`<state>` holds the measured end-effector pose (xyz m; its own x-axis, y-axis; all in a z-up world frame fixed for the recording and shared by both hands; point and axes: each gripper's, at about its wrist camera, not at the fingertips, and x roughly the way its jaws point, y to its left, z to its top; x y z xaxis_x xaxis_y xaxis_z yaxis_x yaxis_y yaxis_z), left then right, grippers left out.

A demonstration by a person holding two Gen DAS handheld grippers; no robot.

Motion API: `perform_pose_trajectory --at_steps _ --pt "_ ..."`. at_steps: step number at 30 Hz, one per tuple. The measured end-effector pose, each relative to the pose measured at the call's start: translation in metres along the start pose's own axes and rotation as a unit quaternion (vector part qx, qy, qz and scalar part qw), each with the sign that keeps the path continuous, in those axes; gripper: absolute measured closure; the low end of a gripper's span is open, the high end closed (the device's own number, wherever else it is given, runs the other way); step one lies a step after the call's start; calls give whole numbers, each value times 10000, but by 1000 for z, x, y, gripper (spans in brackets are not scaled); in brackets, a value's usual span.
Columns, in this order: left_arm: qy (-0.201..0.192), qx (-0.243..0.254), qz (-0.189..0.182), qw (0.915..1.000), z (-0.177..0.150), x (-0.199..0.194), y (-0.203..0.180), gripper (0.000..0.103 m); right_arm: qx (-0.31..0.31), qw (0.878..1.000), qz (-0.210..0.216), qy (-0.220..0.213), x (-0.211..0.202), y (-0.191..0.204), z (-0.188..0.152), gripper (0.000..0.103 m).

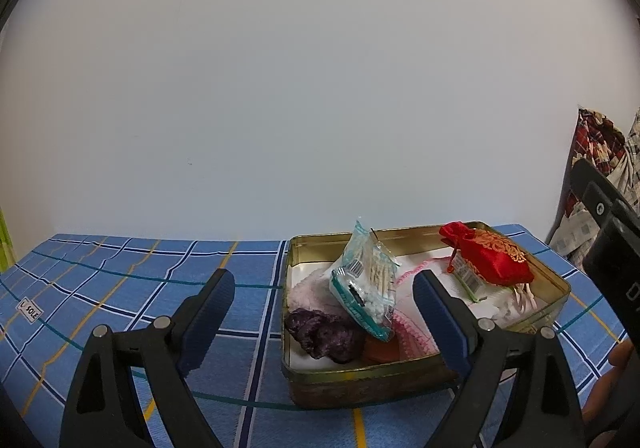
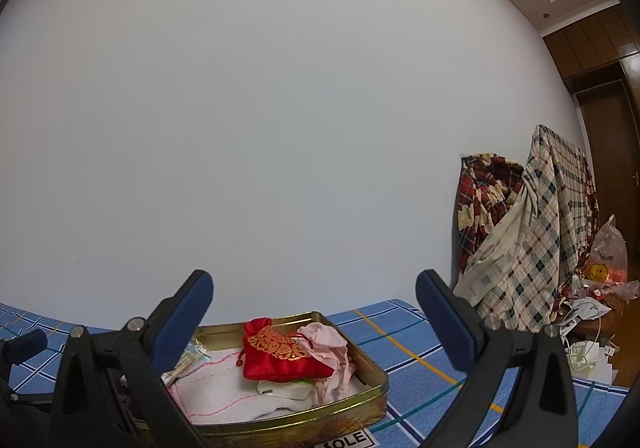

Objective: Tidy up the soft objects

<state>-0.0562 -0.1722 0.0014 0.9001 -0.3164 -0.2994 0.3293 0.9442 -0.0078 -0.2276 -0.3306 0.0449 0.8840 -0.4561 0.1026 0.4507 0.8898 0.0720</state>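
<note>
A gold metal tin (image 1: 360,370) stands on the blue checked cloth (image 1: 120,288); its rim also shows in the right wrist view (image 2: 380,376). In it lie a red embroidered pouch (image 1: 490,258) (image 2: 280,356), a clear packet of cotton swabs (image 1: 366,280), a purple knitted piece (image 1: 324,334), white and pink cloths (image 1: 412,304) (image 2: 224,388) and a pale pink fabric (image 2: 326,340). My left gripper (image 1: 324,304) is open and empty in front of the tin's left part. My right gripper (image 2: 314,308) is open and empty, above the tin's near edge.
A white wall rises just behind the table. Patterned blankets (image 2: 520,232) hang over something to the right, beside a plastic bag (image 2: 606,252) and clutter. A white "SOLE" label (image 1: 30,310) lies on the cloth at left.
</note>
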Motion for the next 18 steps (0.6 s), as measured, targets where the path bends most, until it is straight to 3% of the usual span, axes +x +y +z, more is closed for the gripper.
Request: perform_pose_trajectory --at_steps 18 --pt "7 -128 1 9999 -1 0 1 3 -10 10000 9 2 0 -1 -1 0"
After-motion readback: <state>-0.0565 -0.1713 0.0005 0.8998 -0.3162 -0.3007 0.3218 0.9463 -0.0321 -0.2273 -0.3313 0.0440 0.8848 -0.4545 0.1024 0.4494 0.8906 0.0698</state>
